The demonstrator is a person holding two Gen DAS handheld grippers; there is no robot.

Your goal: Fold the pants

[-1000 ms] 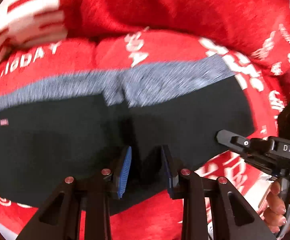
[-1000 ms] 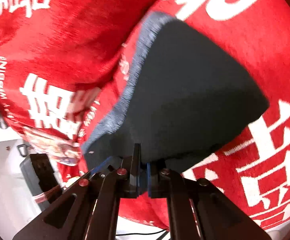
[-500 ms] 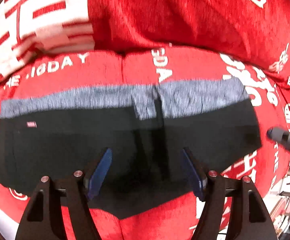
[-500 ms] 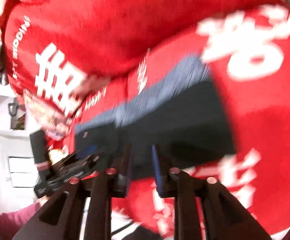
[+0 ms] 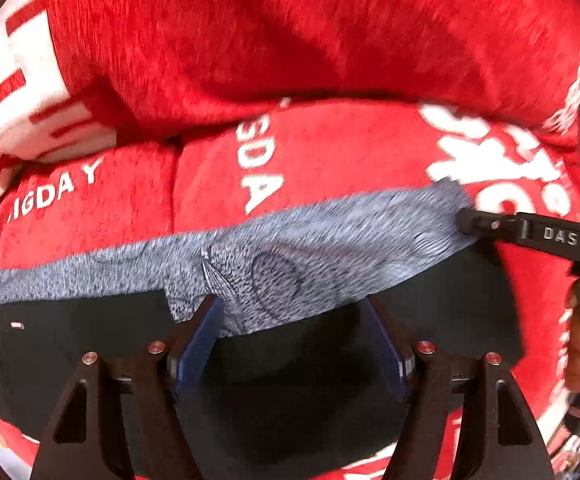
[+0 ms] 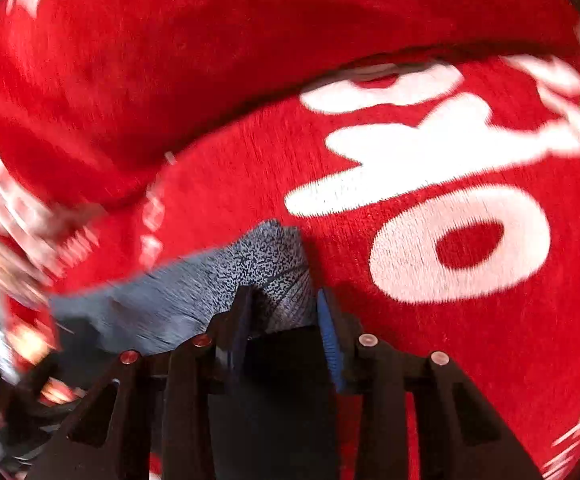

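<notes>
Pants (image 5: 290,380) lie flat between both parted grippers.

Both fisheye views bend strongly toward dark vignetted corners. Lighting is bright and even, saturating the red plush blanket with white lettering (image 5: 330,152). The right wrist view smears with motion blur at its left edge; the black shorts with a grey knit waistband (image 5: 442,320) lose detail in shadow.
</notes>
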